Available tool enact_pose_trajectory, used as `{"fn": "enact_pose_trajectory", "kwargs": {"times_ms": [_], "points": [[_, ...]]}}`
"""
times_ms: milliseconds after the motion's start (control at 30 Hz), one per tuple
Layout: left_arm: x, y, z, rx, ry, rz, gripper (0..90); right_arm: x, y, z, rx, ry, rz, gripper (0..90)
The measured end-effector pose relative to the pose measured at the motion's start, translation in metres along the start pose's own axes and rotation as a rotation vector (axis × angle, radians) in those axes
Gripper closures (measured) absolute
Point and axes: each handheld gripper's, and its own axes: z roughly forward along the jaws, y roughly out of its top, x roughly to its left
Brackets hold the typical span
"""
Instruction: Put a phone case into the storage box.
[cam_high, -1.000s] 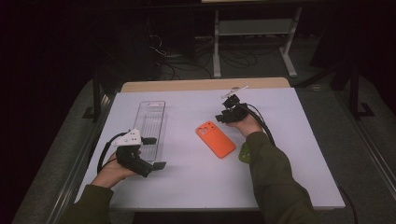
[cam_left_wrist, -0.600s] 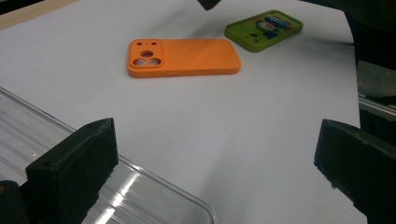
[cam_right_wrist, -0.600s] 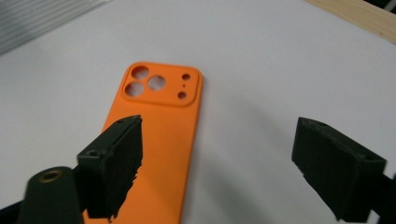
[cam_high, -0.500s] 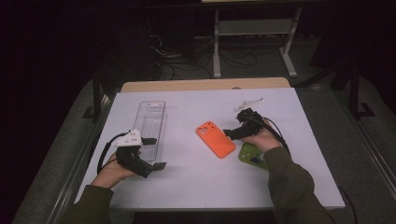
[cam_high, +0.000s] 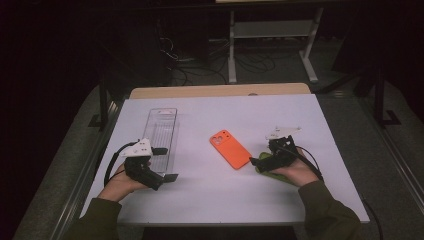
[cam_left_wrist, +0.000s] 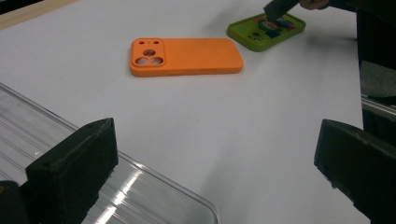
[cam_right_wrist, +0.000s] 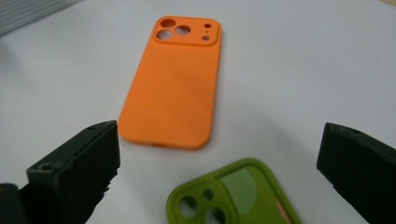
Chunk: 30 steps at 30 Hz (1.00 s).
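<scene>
An orange phone case (cam_high: 230, 148) lies back up in the middle of the white table (cam_high: 210, 205). To its right, a green phone case (cam_high: 274, 173) lies flat, partly under my right hand. My right gripper (cam_high: 257, 162) hovers just over the green case (cam_right_wrist: 238, 196); its jaws have just been opening and now stand wide, pressing on nothing. The orange case (cam_right_wrist: 175, 84) lies beyond them. My left gripper (cam_high: 166, 164) rests open at the near end of a clear plastic tray (cam_high: 161, 131), nothing between its jaws, facing the orange case (cam_left_wrist: 187, 56) and the green case (cam_left_wrist: 266, 30).
The clear tray (cam_left_wrist: 93, 196) lies lengthwise on the table's left side. A wooden strip (cam_high: 220, 91) borders the table's far edge. Beyond it, on the dark floor, stands a metal shelf frame (cam_high: 272, 30) among cables.
My right hand has moved from behind the orange case toward the near right, and its jaws have opened. The green case now lies on the table under it. The left hand stayed still.
</scene>
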Motion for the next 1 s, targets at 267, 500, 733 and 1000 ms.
{"fn": "enact_pose_trajectory", "kwargs": {"times_ms": [267,500,733,1000], "points": [[0.0,0.0,0.0,0.0,0.0,0.001,0.0,0.006,-0.027,-0.02,-0.027,0.004,0.01,0.0],[-0.001,-0.001,0.0,0.0,0.005,-0.001,0.0,0.01,-0.045,-0.033,-0.072,0.019,0.016,0.0],[-0.001,0.0,0.0,0.003,0.007,0.0,0.0,0.014,-0.054,-0.038,-0.065,0.022,0.01,0.0],[-0.001,-0.001,-0.001,0.001,0.008,0.001,0.0,0.014,-0.048,-0.037,-0.042,0.023,0.027,0.0]]}}
